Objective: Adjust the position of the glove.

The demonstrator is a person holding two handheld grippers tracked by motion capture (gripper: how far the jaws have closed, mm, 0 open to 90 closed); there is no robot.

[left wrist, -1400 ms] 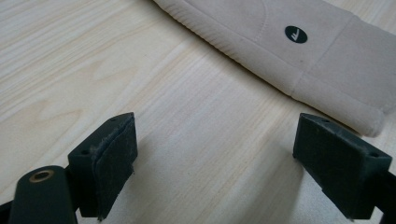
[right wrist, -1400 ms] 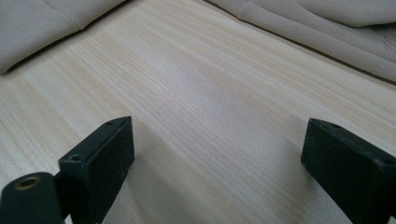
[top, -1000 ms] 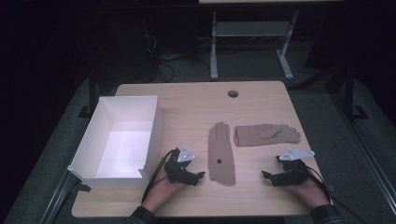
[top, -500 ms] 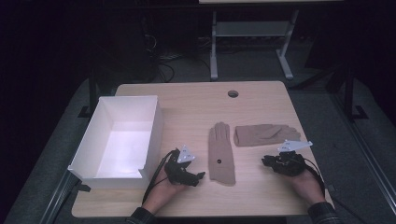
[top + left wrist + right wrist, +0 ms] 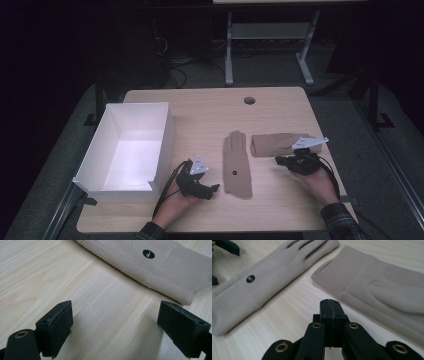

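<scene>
Flat beige glove (image 5: 237, 165): mid-bench, fingers pointing away from person. Second beige glove (image 5: 277, 144): crosswise, just right of flat glove. Right gripper (image 5: 281, 161): near second glove's front edge, jaws just closed together, nothing between. Left gripper (image 5: 214, 189): just left of flat glove's cuff, jaws wide, empty. White box (image 5: 165, 131): left of flat glove.

Room dim and near black around the desk (image 5: 210, 107), light falling from above onto the pale wood and glaring off the white box (image 5: 127, 150) floor, soft shadows under the tongs in the gripper views, near parts slightly blurred, high view grainy.
</scene>
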